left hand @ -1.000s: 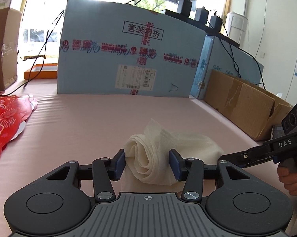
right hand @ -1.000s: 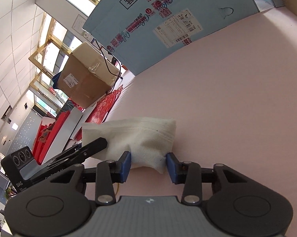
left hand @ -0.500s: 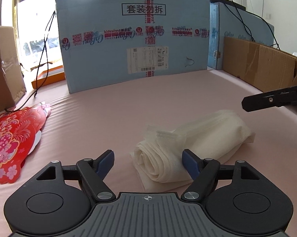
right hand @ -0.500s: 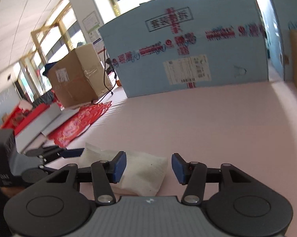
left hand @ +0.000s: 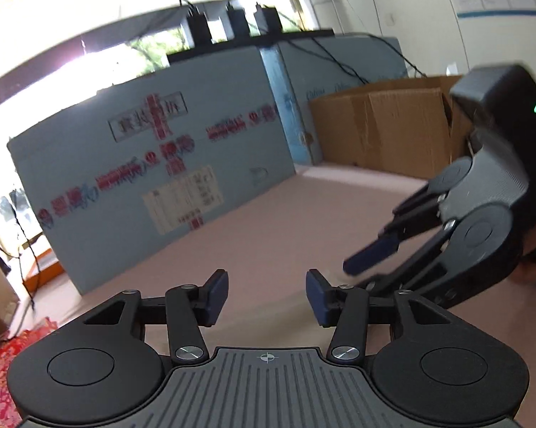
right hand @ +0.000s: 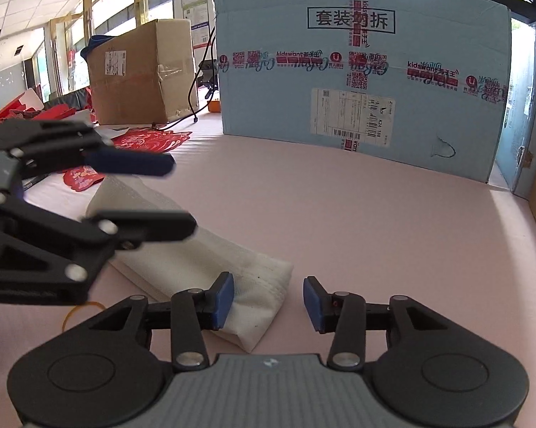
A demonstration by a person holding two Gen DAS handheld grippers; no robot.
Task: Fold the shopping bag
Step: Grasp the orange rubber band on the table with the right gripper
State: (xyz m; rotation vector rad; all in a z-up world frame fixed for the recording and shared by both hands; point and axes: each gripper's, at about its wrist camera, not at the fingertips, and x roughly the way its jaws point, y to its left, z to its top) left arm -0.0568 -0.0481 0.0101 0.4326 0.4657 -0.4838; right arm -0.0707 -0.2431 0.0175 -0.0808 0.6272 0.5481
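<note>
Change: both grippers let go of the bag since the earlier frames; the left view then showed the roll between its fingers and now shows only bare pink cloth and the boxes.
Left gripper: its jaws are closing, at a middling gap, nothing between them.
Right gripper: its jaws are opening, at a middling gap; the bag's near corner lies just past the left pad, and I judge it is not pinched.
Bag: white, folded into a thick bundle, lying on the pink table, under the left gripper as the right view shows it.
Step in hand: probably release after the last fold.
How to do it well: draw both grippers back without catching the cloth, so the bundle does not spring open; if it loosens, press it flat first.
Count: one bag, two grippers, one blue box behind; one brown box in the right view and another in the left.
</note>
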